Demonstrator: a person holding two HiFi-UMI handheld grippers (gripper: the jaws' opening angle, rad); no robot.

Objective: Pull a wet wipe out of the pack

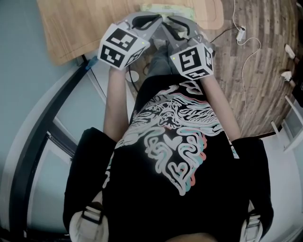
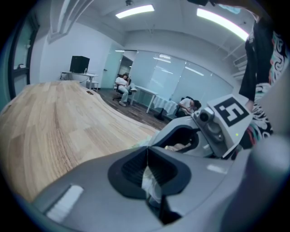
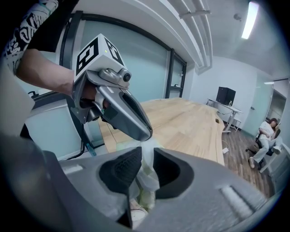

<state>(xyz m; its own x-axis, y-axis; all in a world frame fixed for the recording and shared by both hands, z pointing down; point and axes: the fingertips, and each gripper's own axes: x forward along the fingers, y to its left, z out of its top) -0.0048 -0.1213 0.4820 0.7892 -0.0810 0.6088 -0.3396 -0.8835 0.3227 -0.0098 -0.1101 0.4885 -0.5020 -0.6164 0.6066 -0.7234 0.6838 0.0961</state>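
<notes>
My left gripper (image 2: 147,154) clenched on thin white wet wipe (image 2: 150,182). My right gripper (image 3: 145,158) pinches same bunched sheet, over pale green soft pack (image 1: 151,7) at wooden table (image 1: 71,28) edge. Wipe looks limp, damp, tearable: hold low, near slot.

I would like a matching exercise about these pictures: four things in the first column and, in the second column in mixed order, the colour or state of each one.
Column one
1. left gripper
2. table
3. floor
4. shirt

Column two
a. black with a pale print
b. light wood
c. closed on a white wipe
d. darker brown planks

Pairs: 1-c, 2-b, 3-d, 4-a
</notes>
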